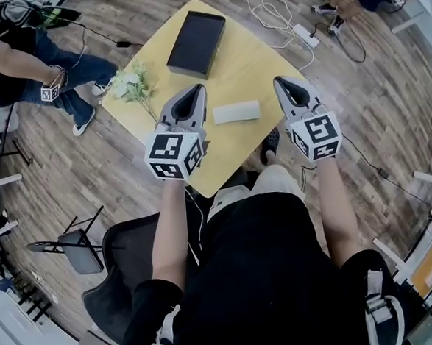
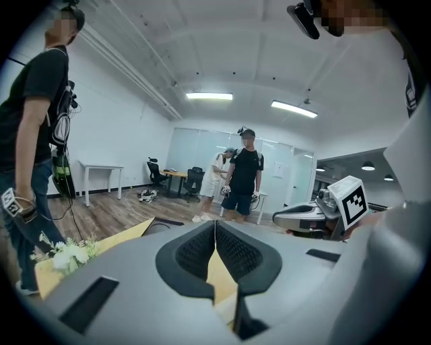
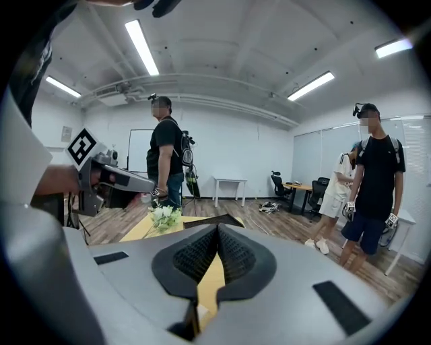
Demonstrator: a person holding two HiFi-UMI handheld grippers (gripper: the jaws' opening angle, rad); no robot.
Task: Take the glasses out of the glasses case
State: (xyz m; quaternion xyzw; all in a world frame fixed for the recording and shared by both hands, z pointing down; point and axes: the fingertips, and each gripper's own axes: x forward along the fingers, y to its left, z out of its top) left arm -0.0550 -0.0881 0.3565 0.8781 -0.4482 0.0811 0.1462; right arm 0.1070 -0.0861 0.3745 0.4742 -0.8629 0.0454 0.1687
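A pale oblong glasses case (image 1: 236,112) lies shut on the yellow table (image 1: 245,63), between my two grippers. In the head view my left gripper (image 1: 198,90) hovers just left of the case, and my right gripper (image 1: 280,82) hovers just right of it. Both point away from me over the table. In the left gripper view the left gripper (image 2: 215,226) has its black ribbed pads meeting at the tips, with nothing between them. The right gripper (image 3: 217,230) is likewise shut and empty in its own view. The glasses are not in sight.
A flat black rectangular box (image 1: 196,43) lies at the table's far side. A sprig of white flowers (image 1: 132,85) rests at the left edge. Several people stand around on the wooden floor. Cables and a power strip (image 1: 306,35) lie beyond the table, and a black chair (image 1: 127,270) is beside me.
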